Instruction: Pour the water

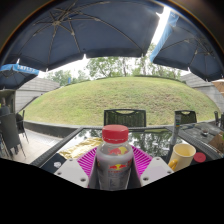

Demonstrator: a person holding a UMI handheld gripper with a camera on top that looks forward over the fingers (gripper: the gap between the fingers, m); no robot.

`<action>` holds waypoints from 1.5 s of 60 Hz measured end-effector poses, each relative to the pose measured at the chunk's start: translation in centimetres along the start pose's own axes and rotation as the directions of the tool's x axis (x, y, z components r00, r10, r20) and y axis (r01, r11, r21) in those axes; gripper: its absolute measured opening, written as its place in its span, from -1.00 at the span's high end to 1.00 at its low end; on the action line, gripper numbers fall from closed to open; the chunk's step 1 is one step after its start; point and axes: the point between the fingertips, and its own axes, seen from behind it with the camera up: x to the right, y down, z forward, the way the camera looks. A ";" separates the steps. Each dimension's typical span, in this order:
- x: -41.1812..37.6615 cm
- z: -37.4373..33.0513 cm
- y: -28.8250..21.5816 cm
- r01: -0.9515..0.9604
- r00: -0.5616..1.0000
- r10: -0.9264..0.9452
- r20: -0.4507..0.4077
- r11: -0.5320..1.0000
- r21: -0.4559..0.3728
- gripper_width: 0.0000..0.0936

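Bottle (115,158) with red cap pinched between pink pads of hand-held gripper (115,168), held upright, near. Yellow cup (182,155) stands right of it on glass desk (160,137). Umbrella (90,30) overhead.

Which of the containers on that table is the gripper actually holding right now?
The red-capped bottle. It sits between the gripper's pink-padded fingers, which press on its sides. The yellow cup stands apart on the glass table, beyond the fingers.
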 end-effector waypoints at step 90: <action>22.2 -7.8 -24.0 -0.585 0.811 0.498 0.306 0.706 0.400 0.23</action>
